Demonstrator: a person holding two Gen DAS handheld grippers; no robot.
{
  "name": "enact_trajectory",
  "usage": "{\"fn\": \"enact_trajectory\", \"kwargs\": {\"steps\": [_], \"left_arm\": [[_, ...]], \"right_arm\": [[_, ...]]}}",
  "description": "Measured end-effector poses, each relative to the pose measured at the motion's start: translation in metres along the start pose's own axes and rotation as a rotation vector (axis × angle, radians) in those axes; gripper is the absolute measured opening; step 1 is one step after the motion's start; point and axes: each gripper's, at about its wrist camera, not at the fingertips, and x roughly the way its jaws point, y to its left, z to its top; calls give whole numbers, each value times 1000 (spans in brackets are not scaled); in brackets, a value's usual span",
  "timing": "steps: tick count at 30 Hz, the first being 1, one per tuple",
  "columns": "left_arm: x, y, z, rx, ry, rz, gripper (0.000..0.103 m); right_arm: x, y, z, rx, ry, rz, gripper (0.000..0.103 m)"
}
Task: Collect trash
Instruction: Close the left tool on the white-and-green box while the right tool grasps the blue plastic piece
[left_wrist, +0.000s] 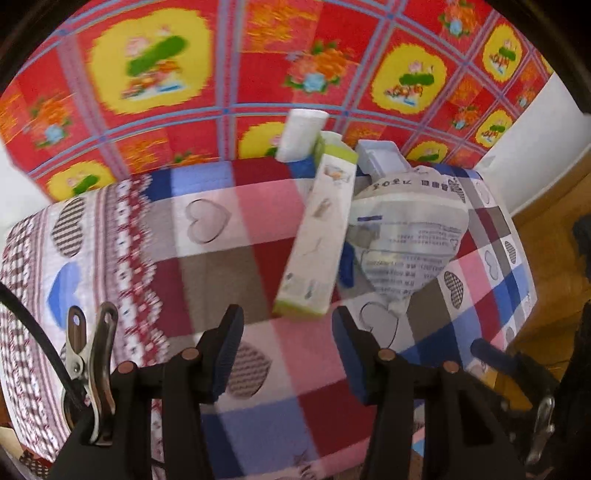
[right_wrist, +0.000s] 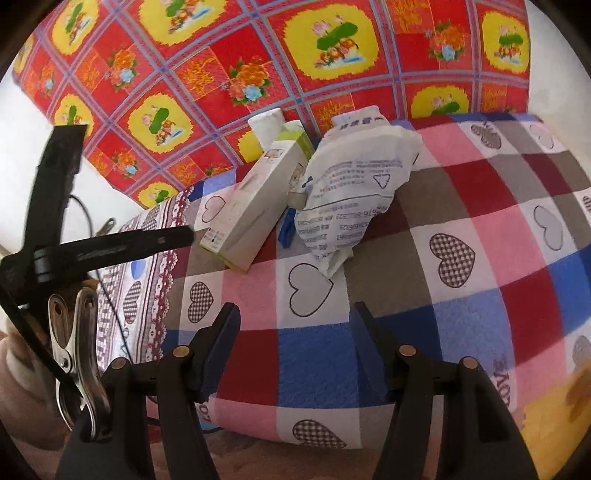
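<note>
A long white carton with green ends (left_wrist: 318, 229) (right_wrist: 255, 205) lies on the heart-patterned checked blanket (left_wrist: 207, 258) (right_wrist: 461, 206). Beside it sits a crumpled white printed bag (left_wrist: 406, 236) (right_wrist: 351, 192). A white cylinder (left_wrist: 301, 134) (right_wrist: 266, 123) and a pale box (left_wrist: 380, 157) lie behind them, and a blue scrap (left_wrist: 347, 269) (right_wrist: 287, 230) shows between carton and bag. My left gripper (left_wrist: 288, 325) hovers open just short of the carton's near end. My right gripper (right_wrist: 293, 321) is open and empty, short of the bag.
A red and yellow flowered cloth (left_wrist: 258, 62) (right_wrist: 258, 55) hangs behind the blanket. Wooden floor (left_wrist: 546, 258) shows at the right in the left wrist view. The other gripper's black frame (right_wrist: 92, 247) crosses the left of the right wrist view. White wall (right_wrist: 92, 177) lies behind.
</note>
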Motion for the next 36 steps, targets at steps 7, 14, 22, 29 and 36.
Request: {"fn": "enact_trajectory", "kwargs": {"steps": [7, 14, 22, 29, 36], "left_arm": [[36, -29, 30, 101, -22, 48, 53], [75, -40, 48, 159, 12, 44, 53], [109, -27, 55, 97, 57, 4, 48], [90, -13, 47, 59, 4, -26, 42], [46, 12, 25, -24, -50, 38, 42]], "right_arm": [[7, -22, 4, 31, 29, 15, 63], [13, -41, 6, 74, 44, 25, 63], [8, -60, 10, 142, 15, -1, 63], [20, -66, 11, 184, 60, 19, 63], [35, -36, 18, 85, 84, 68, 62]]}}
